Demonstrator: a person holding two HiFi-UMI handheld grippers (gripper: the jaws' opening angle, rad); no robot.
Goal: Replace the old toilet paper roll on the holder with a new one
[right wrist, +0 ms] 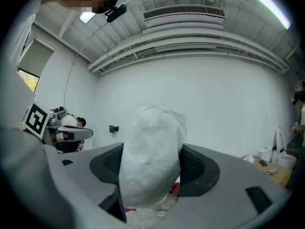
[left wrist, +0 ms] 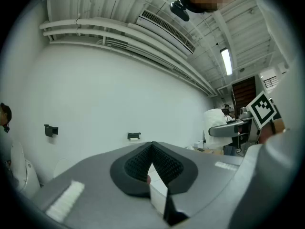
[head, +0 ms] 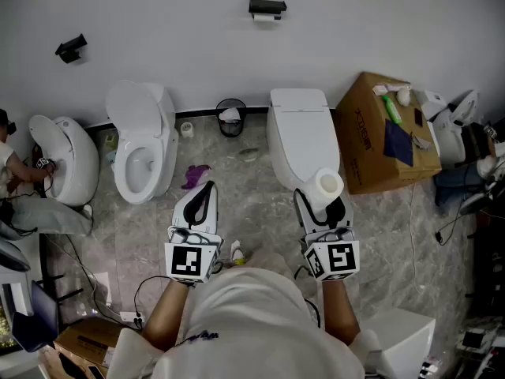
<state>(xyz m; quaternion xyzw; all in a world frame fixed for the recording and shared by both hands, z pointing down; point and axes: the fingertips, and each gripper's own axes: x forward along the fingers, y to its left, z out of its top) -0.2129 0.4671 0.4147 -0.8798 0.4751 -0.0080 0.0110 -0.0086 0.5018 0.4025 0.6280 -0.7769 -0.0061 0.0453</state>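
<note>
A new white toilet paper roll [head: 328, 186] sits between the jaws of my right gripper [head: 323, 204], which is shut on it and held level. In the right gripper view the roll [right wrist: 151, 161] stands upright and fills the gap of the right gripper [right wrist: 152, 175]. My left gripper [head: 203, 201] is shut with nothing in it; its ribbed pads meet at the left gripper's tip [left wrist: 152, 149]. The black wall holder [head: 267, 8] with a small roll hangs high on the far white wall, well away from both grippers. The holder [left wrist: 134, 136] is also small in the left gripper view.
A second black fitting [head: 71, 48] is on the wall at the left. Three toilets [head: 142, 144] [head: 301, 136] [head: 67, 156] stand along the wall, with a black bin [head: 230, 117] between two of them. A cardboard box [head: 383, 136] is at the right. A person [head: 20, 172] crouches at the far left.
</note>
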